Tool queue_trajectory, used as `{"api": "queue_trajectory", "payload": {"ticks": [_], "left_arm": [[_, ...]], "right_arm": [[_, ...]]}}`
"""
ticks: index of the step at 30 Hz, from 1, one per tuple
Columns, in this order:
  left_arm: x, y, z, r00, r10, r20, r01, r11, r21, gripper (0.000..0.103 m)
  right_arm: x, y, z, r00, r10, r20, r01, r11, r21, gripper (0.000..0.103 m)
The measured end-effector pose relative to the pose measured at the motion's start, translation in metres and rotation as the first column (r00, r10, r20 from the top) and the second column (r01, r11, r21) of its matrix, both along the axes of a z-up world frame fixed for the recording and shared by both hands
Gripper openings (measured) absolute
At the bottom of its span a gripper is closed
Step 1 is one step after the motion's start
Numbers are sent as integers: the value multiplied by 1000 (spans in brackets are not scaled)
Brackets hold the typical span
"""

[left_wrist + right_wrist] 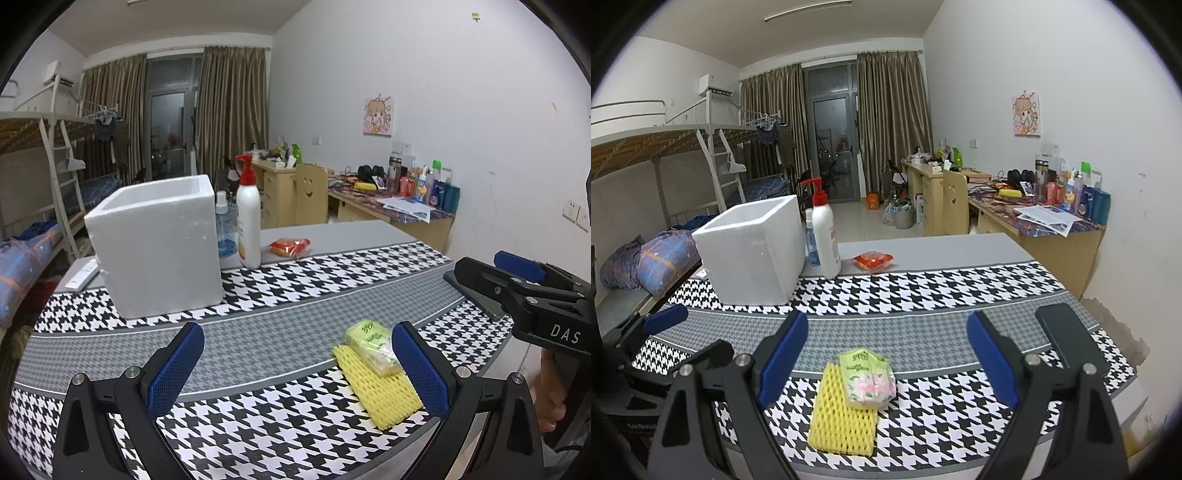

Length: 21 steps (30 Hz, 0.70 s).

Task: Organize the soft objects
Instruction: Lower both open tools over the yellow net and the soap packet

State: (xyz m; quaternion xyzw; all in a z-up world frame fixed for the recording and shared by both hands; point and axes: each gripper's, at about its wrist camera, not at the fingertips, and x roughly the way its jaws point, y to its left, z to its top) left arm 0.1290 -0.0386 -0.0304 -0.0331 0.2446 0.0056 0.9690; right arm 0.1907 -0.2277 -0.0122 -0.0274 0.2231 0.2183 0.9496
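Observation:
A green tissue pack (868, 380) lies partly on a yellow foam net sleeve (842, 417) near the front of the houndstooth table cloth (923, 291). My right gripper (888, 358) is open, and both soft things lie on the cloth between and below its blue pads. In the left wrist view the tissue pack (373, 347) and the net (380, 387) sit just inside the right pad of my open left gripper (299, 365). A red snack packet (290, 245) lies farther back. A white foam box (159, 243), open at the top, stands at the back left.
A white pump bottle (248, 218) and a blue bottle (223, 229) stand right of the box. A dark phone (1067, 336) lies at the cloth's right edge. A white remote (83, 275) lies left of the box. Desks, a chair and a bunk bed fill the room behind.

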Motion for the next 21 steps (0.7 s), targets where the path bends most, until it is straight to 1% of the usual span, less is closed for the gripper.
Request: {"api": "queue_trajectory", "payload": {"ticks": [7,13,21], "left_arm": [[8,-5,-12,1000,-4,-25,4,1000,1,102],[14,-7,-24,998,-4,-60,4,1000,6,102],[19,1,-33,996,15,-83,-15,1000,4,102]], "right_arm": [[5,-2,-13,999,4,-35,-5,1000,-14,91],[9,-2,-21,999,11,-46,-13,999,-33,91],[22,5,-41,992,42,-117,-49,997,-59,91]]}}
